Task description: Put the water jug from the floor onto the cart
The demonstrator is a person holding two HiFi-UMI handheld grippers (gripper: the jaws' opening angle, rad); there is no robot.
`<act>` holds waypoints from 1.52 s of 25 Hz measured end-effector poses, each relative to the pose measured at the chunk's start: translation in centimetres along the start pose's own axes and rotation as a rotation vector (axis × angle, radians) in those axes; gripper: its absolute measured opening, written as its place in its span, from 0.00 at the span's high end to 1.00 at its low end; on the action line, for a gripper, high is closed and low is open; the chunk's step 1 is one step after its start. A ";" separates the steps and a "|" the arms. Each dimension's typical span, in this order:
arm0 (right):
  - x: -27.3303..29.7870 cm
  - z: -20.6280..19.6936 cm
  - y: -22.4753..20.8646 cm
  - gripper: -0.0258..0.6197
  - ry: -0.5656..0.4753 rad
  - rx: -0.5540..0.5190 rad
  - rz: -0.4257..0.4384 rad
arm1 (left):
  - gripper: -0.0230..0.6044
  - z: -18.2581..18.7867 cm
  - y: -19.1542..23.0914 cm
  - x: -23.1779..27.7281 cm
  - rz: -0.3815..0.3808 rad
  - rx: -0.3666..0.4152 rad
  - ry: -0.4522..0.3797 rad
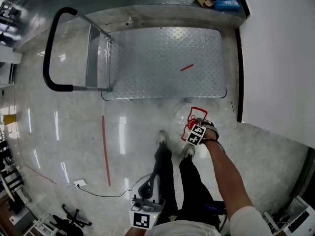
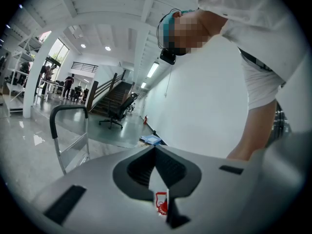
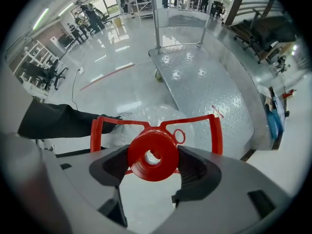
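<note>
Right hand-held gripper [image 1: 194, 129] is pointing straight down over the clear plastic water jug with the red cap and red carry handle [image 1: 182, 116]. The jug stands upright on the glossy pale floor [image 1: 74, 132], neck up, directly beneath that gripper. In the right gripper view the jaws are spread wide, with the round red cap [image 3: 152, 155] sitting squarely between them. I read that as no squeeze yet.

The left hand-held gripper [image 1: 146, 193] hangs back near the person's legs, jaws together on nothing. It's well away, so the right is clearly the nearer one.

The silver diamond-plate flatbed cart with the black loop handle [image 1: 162, 63] lies just beyond the jug, its near edge close. The deck carries only a short red strip [image 1: 187, 67]. Whether there's water in the jug, I can't tell. The lift should go up and forward.
</note>
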State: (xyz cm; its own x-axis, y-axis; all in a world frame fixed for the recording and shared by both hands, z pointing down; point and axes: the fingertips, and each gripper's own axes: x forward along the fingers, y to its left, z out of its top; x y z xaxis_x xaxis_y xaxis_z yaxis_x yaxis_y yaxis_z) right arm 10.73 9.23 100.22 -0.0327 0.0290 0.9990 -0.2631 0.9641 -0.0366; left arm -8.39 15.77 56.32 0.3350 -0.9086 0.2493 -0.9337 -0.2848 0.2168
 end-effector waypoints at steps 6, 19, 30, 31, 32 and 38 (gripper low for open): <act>-4.1 -1.3 1.5 0.49 0.024 0.000 0.011 | 0.96 0.8 0.6 0.6 -0.005 -0.008 -0.023; -20.9 -0.8 -0.5 0.49 0.078 0.007 0.030 | 0.96 12.5 1.4 3.2 -0.142 -0.007 -0.196; -28.4 4.8 -13.6 0.49 0.009 0.071 -0.059 | 0.96 18.1 4.0 5.7 -0.167 0.044 -0.257; -28.5 5.6 -15.1 0.49 0.005 0.066 -0.065 | 0.96 18.3 4.2 6.2 -0.162 0.043 -0.257; -28.5 6.3 -16.7 0.49 0.003 0.060 -0.068 | 0.96 18.5 4.3 6.7 -0.155 0.041 -0.258; -28.2 10.5 -26.3 0.49 -0.023 0.041 -0.069 | 0.96 18.5 5.7 10.1 -0.080 0.077 -0.233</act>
State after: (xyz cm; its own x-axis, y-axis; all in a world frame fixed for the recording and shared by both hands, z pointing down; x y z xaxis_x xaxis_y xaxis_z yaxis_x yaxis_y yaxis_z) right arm 8.43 -19.69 72.76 -0.0356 -0.0438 0.9984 -0.3044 0.9521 0.0309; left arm -12.71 -0.68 42.61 0.3785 -0.9256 0.0086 -0.9152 -0.3729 0.1526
